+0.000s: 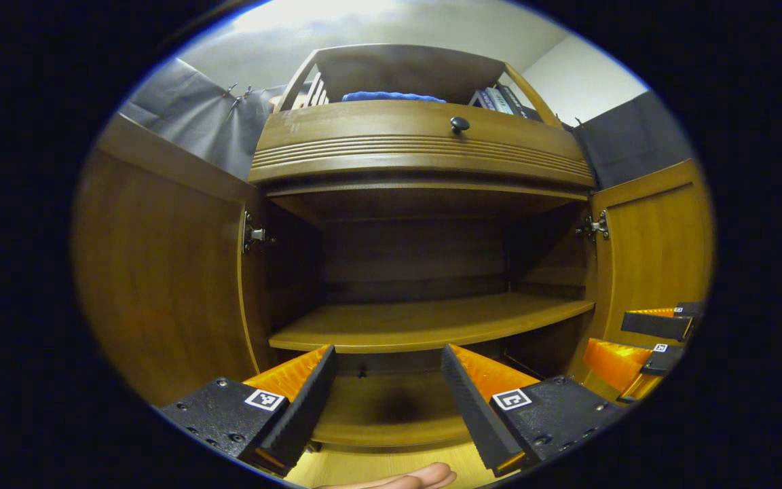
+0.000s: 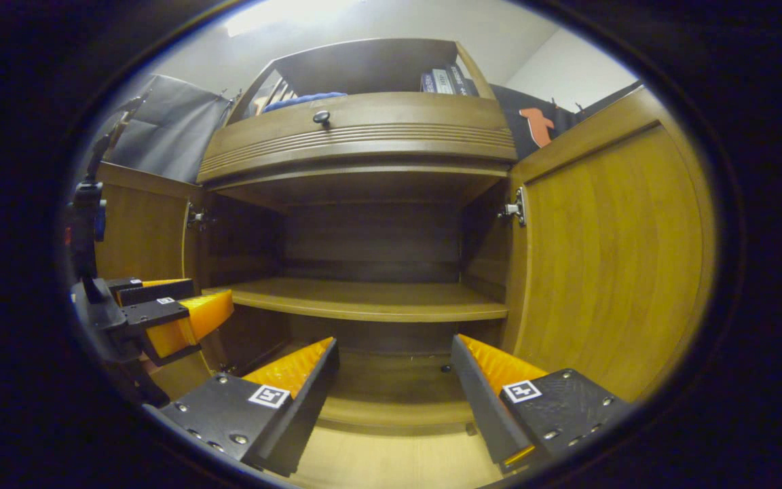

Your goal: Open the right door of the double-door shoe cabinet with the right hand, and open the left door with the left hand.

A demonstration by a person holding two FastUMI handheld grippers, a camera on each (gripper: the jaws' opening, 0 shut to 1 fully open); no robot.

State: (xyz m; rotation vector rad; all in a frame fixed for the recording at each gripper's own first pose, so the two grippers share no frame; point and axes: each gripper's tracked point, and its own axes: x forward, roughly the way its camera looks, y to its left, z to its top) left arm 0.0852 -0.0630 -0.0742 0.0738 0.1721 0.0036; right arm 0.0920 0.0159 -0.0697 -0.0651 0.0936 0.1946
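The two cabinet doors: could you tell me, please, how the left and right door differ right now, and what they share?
The left door stands swung out on the cabinet's left side, with its hinge on its right edge; the right door swings out on the right side, with its hinge on its left edge. The left door lies beside the left gripper, the right door beside the right gripper. Both are open, plain brown wood, and neither is gripped.

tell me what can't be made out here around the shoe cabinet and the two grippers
- Outer faces and handles of the left door and right door: both swung open, inner sides facing the cameras.
- Lower compartment: partly blocked by the left gripper in the left gripper view and the right gripper in the right gripper view.
- Blue item on top: mostly behind the drawer front.
- Books: too small.
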